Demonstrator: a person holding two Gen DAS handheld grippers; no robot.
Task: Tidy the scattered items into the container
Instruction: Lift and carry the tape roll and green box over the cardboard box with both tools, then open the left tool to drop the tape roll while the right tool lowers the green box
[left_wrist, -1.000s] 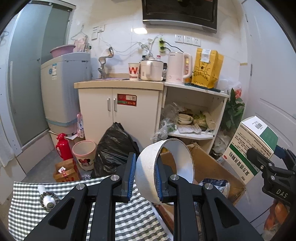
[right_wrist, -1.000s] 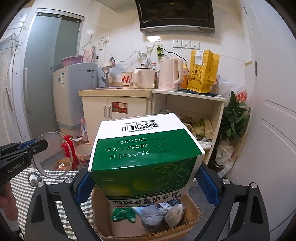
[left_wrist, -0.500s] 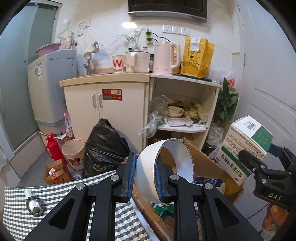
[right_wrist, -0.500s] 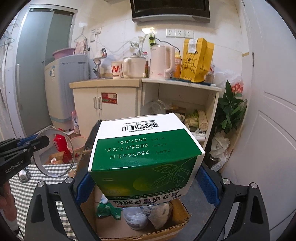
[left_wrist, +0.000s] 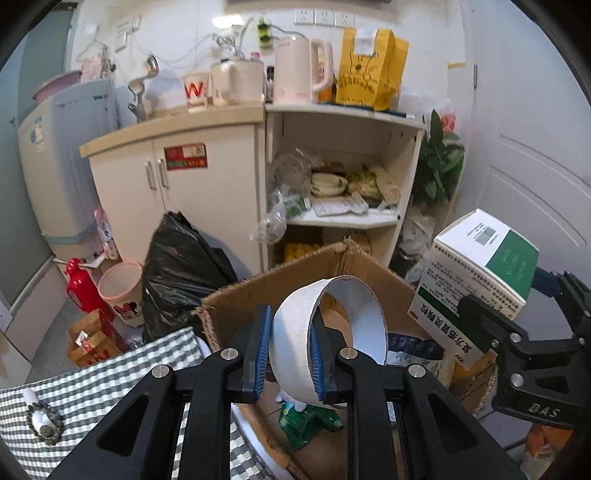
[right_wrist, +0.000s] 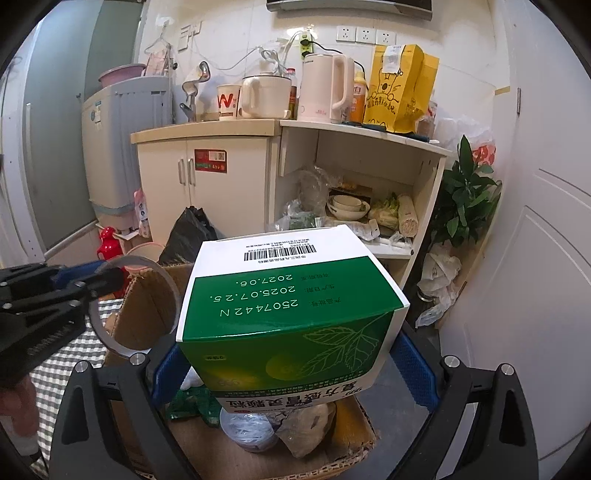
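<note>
Tidying is at the drop-off step, by my judgement: both grippers carry an item above an open cardboard box (left_wrist: 295, 280) at lower centre of the left wrist view.

The left gripper (left_wrist: 286, 354) has its jaws clenched on the wall of a white tape roll (left_wrist: 327, 332), pinched between blue pads, and the ring's open hole faces the camera. The roll hangs over the near part of the box, just past the edge of the checked worktop (left_wrist: 110, 373) at lower left.

The right gripper (right_wrist: 291, 373) has its jaws grasping a green and white medicine box (right_wrist: 291, 295) by its two sides. In the right wrist view it fills the centre and hides much of the box below.

Inside the cardboard box lie a green packet (left_wrist: 310, 421) and some bagged items (right_wrist: 280, 428), with bare cardboard floor showing in front of them.

The next move probably calls for lowering each item past the rim and opening the jaws, one gripper at a time, since the two stand close together over one opening.

The raised back flap (left_wrist: 332, 266) and the ragged near rim are the edges to clear. Open room lies to the right, toward the white door (right_wrist: 535, 258). A small bottle with a bead ring (left_wrist: 40, 421) is left on the worktop at lower left.
</note>
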